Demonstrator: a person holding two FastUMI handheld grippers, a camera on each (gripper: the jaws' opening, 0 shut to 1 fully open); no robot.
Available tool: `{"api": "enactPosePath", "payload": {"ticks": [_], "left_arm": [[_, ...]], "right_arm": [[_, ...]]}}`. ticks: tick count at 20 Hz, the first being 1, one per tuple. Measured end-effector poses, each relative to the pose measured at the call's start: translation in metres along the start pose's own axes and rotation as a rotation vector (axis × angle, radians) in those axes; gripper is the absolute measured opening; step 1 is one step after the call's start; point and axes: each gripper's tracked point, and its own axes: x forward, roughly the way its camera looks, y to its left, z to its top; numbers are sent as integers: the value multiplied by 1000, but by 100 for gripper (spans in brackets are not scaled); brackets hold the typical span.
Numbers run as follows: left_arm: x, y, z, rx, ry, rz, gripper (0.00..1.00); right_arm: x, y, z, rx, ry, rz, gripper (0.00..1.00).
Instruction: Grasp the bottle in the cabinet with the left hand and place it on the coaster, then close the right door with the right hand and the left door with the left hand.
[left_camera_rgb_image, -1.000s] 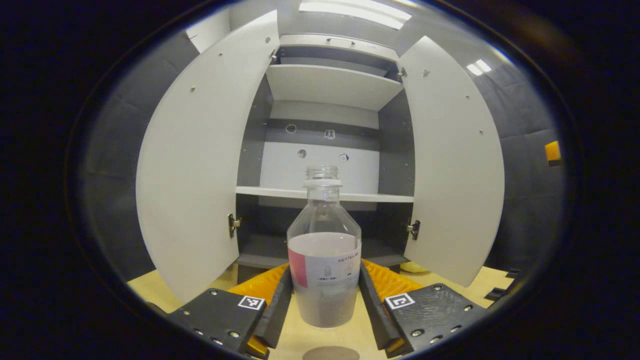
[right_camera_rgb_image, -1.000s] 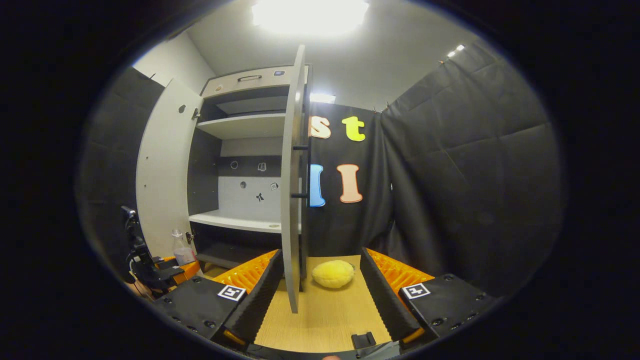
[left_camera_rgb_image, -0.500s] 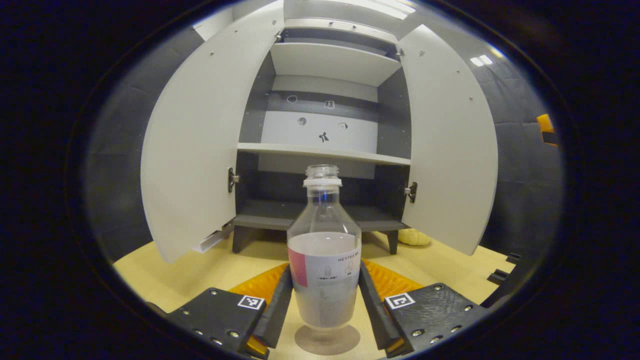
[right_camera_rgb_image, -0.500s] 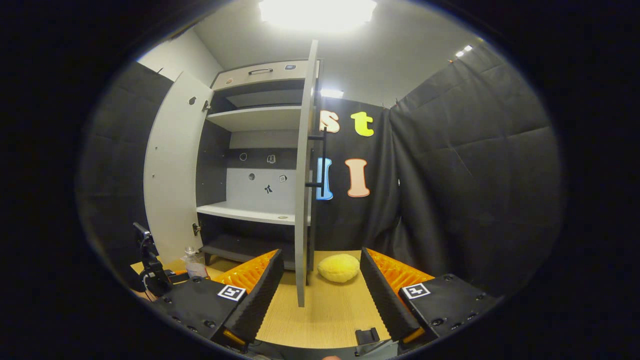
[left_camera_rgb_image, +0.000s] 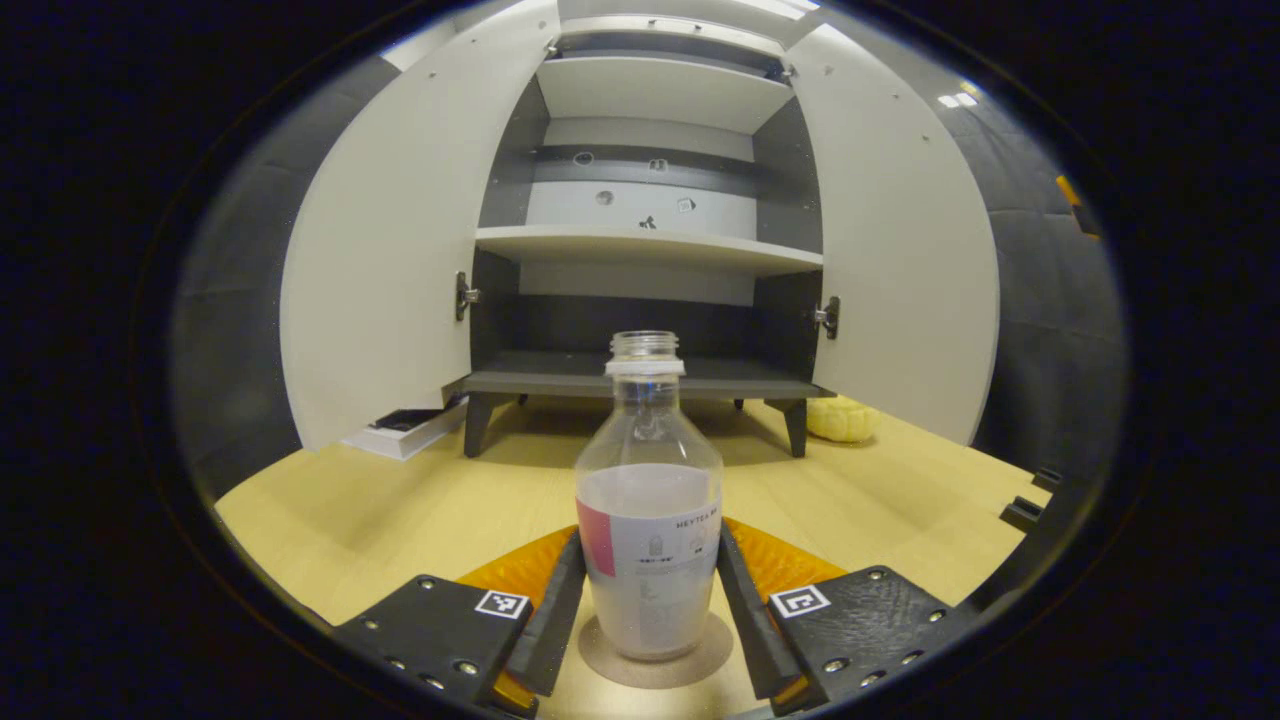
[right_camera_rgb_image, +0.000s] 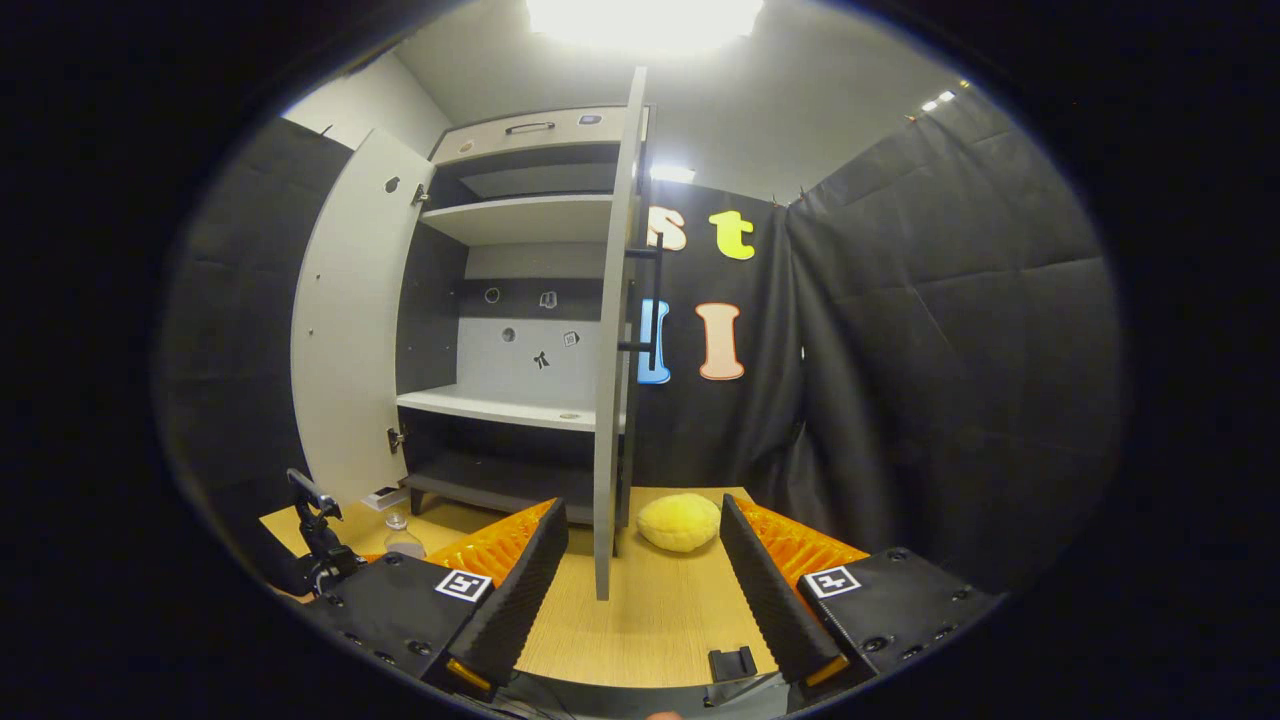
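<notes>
The bottle (left_camera_rgb_image: 648, 500) looks light, as it has no cap and seems mostly empty. It is see-through and smooth, so I think it could slip or tip, and the best place to hold it is low on its wide body, by the label. It is clear with a cloudy lower half and a white label with a pink patch. It stands upright on the round coaster (left_camera_rgb_image: 655, 662), or just above it. The left tool (left_camera_rgb_image: 648, 600) holds it, with both fingers pressed on its sides. Behind the bottle the cabinet (left_camera_rgb_image: 640, 370) stands with both doors wide open. The right tool (right_camera_rgb_image: 640, 590) is open and holds nothing, near the right door (right_camera_rgb_image: 612, 340). A yellow ball (right_camera_rgb_image: 678, 522) lies on the surface (left_camera_rgb_image: 400, 500) beside that door.
</notes>
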Motion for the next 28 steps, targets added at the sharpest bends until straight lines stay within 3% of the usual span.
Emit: {"api": "enactPosePath", "payload": {"ticks": [5,6,7,8,10,11,12,13,19,24,28], "left_arm": [[-5,-3,-5,10,16,14,72],[-5,-3,-5,17,22,21,80],[-7,-3,-6,23,28,30,73],[-8,-3,-6,26,40,35,73],[-10,-2,-1,33,44,53,92],[-13,-1,4,35,41,63,82],[-15,0,11,36,33,71,82],[-18,0,19,37,23,75,89],[-57,-11,93,54,-60,76,89],[-87,-25,142,49,-100,61,89],[-104,7,179,7,-97,148,89]], "right_arm": [[4,2,-3,3,3,14,97],[6,2,-2,4,2,18,98],[8,3,-2,5,0,24,98],[9,2,-1,6,-2,29,98],[12,1,2,13,-12,34,98],[15,-1,4,19,-17,36,98],[16,-2,5,28,-23,38,98],[18,-3,9,37,-31,41,98],[31,-14,38,81,-84,53,98],[52,-33,67,74,-148,-1,97],[73,-56,86,86,-163,-92,97]]}}
